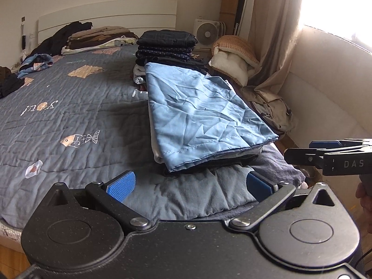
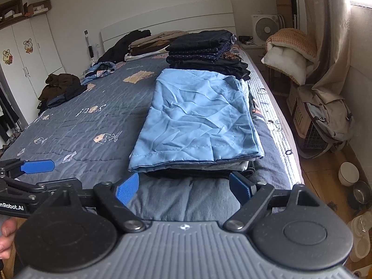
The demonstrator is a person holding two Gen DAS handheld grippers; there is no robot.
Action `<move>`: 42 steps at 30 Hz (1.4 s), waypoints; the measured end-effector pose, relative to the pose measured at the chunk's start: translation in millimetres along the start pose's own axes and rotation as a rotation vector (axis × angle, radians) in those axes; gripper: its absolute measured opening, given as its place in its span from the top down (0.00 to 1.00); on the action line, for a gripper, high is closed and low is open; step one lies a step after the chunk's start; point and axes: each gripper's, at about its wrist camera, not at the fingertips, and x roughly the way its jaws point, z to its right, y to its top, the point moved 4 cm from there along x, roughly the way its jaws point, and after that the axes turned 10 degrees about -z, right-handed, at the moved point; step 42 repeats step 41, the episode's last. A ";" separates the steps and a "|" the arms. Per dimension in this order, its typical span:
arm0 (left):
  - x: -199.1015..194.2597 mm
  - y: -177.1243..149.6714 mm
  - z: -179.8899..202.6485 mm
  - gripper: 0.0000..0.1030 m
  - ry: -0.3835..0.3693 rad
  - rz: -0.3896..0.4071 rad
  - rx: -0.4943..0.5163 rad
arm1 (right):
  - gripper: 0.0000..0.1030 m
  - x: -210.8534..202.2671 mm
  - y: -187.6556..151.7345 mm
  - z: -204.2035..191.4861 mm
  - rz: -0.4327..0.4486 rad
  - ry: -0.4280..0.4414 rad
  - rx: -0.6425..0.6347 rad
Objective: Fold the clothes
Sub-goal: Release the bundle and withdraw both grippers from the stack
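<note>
A folded light-blue garment (image 1: 202,116) (image 2: 197,121) lies on top of a low pile of folded clothes near the foot of the bed. My left gripper (image 1: 190,183) is open just short of the pile, nothing between its blue pads. My right gripper (image 2: 186,186) is open too, empty, in front of the same pile. In the left wrist view the right gripper (image 1: 325,155) shows at the right edge. A taller stack of dark folded clothes (image 1: 166,45) (image 2: 202,48) stands behind the blue garment.
The grey quilt with fish prints (image 1: 69,116) (image 2: 81,127) covers the bed. Unfolded dark clothes (image 2: 62,88) lie at its left side, more piles by the headboard (image 2: 148,41). A backpack (image 2: 325,118), bowls (image 2: 348,174), a fan (image 2: 265,29) and bedding sit right of the bed.
</note>
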 end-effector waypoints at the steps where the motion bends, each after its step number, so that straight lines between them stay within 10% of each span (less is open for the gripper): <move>1: -0.3 -0.3 -0.3 0.00 -0.003 -0.001 0.002 | 0.18 -0.4 0.1 0.0 0.002 -0.007 -0.002; 42: 0.6 -3.9 3.7 0.00 -0.036 0.012 0.037 | 0.18 -4.9 1.4 4.7 0.014 -0.092 -0.009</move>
